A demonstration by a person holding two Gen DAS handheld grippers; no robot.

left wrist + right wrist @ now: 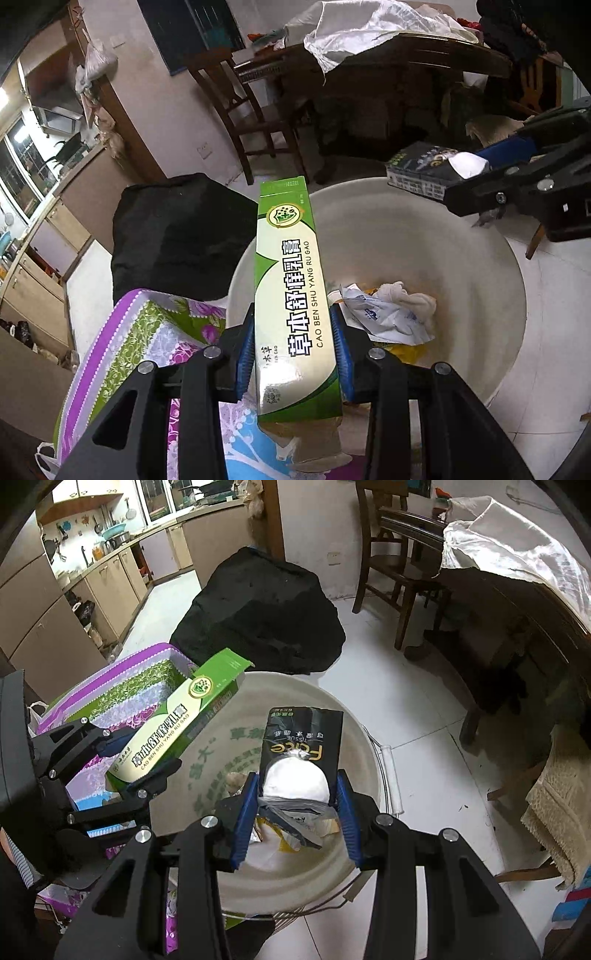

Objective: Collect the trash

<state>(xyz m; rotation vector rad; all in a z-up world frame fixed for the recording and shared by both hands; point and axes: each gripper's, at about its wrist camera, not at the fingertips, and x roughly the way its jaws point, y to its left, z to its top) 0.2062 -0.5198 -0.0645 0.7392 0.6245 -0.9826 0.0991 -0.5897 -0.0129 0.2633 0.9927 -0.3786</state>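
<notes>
A long green-and-white carton is clamped near its lower end by my left gripper, and its far end points over the white bucket. In the right wrist view my right gripper is shut on a black tissue pack with white tissue bulging from it, held above the bucket. Crumpled wrappers and tissue lie on the bucket's bottom. The left gripper with the carton shows at the left of the right wrist view. The right gripper enters the left wrist view from the right.
A black bag sits on the tiled floor behind the bucket. A purple-and-green patterned bag stands to its left. Wooden chairs and a table with a white cloth are at the back right. A beige towel hangs at the right.
</notes>
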